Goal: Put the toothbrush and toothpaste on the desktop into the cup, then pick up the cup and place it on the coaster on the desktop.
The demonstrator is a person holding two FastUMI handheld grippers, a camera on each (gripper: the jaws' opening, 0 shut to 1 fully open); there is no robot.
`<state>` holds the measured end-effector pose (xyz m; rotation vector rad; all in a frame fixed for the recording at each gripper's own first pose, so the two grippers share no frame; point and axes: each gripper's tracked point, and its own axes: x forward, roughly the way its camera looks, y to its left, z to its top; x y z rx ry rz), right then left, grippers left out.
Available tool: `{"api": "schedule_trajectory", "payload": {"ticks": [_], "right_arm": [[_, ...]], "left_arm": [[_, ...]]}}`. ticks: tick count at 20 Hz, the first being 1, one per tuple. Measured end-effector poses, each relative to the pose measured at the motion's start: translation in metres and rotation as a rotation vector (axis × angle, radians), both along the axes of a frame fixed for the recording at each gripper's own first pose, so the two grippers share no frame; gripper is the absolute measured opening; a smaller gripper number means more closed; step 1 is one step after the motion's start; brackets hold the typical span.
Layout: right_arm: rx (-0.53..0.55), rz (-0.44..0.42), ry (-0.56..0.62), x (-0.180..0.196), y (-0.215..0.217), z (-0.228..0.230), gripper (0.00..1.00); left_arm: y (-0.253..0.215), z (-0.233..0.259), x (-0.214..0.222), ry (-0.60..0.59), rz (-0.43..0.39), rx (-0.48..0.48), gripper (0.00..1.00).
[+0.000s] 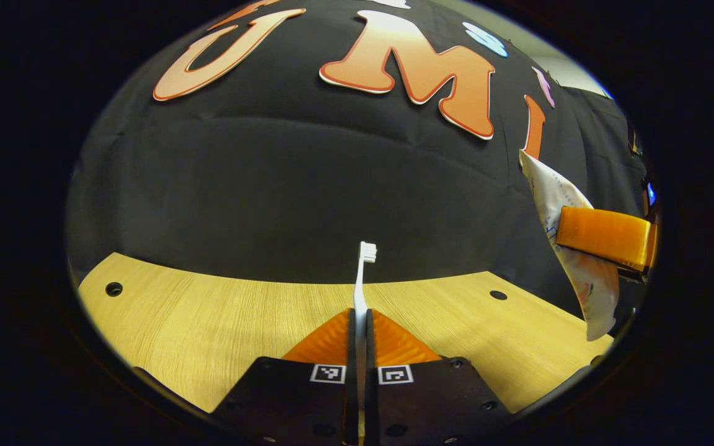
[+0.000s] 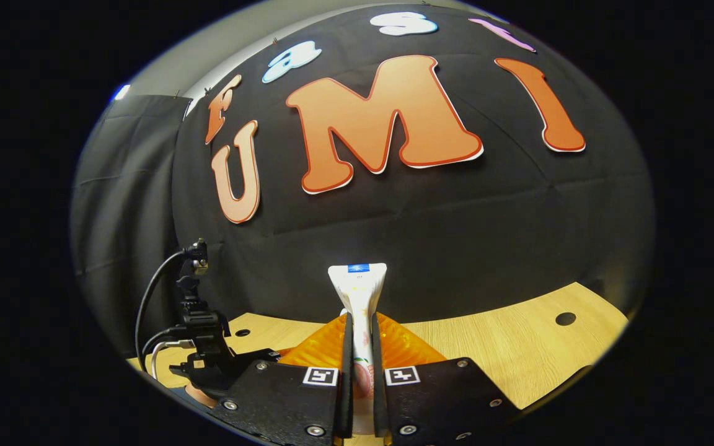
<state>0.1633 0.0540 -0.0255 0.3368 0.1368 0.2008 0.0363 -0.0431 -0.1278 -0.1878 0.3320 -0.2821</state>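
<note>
A white toothbrush (image 1: 364, 266) stands pinched between the fingers of my left gripper (image 1: 362, 319), bristle head pointing forward and up above the wooden desktop (image 1: 208, 316). My right gripper (image 2: 360, 322) is shut on a white toothpaste tube (image 2: 357, 285), whose flat crimped end sticks out ahead. In the left gripper view the same tube (image 1: 595, 294) hangs at the right edge, clamped by the right gripper's finger (image 1: 605, 238). Both grippers are lifted off the desktop.
The wooden desktop (image 2: 518, 353) has round holes (image 1: 113, 288) near its back edge and ends at the black cloth wall. A black cabled device (image 2: 199, 337) stands at the lower left of the right gripper view.
</note>
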Motion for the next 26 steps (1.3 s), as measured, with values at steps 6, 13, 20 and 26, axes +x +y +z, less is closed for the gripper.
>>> {"api": "schedule_trajectory", "payload": {"ticks": [6, 13, 20, 26], "right_arm": [[-0.007, 0.005, -0.016, -0.003, 0.002, 0.007, 0.13], [0.007, 0.018, -0.019, -0.005, 0.005, 0.008, 0.13], [0.060, 0.035, -0.050, 0.002, 0.017, 0.008, 0.13], [0.094, 0.036, -0.079, 0.017, 0.043, -0.004, 0.13]], "left_arm": [[-0.003, 0.002, -0.015, 0.042, -0.046, 0.033, 0.25], [0.010, 0.019, -0.042, 0.025, -0.056, 0.121, 0.88], [0.053, 0.033, -0.077, 0.025, 0.049, 0.145, 0.98], [0.080, 0.061, -0.093, -0.024, 0.077, 0.205, 0.98]]}}
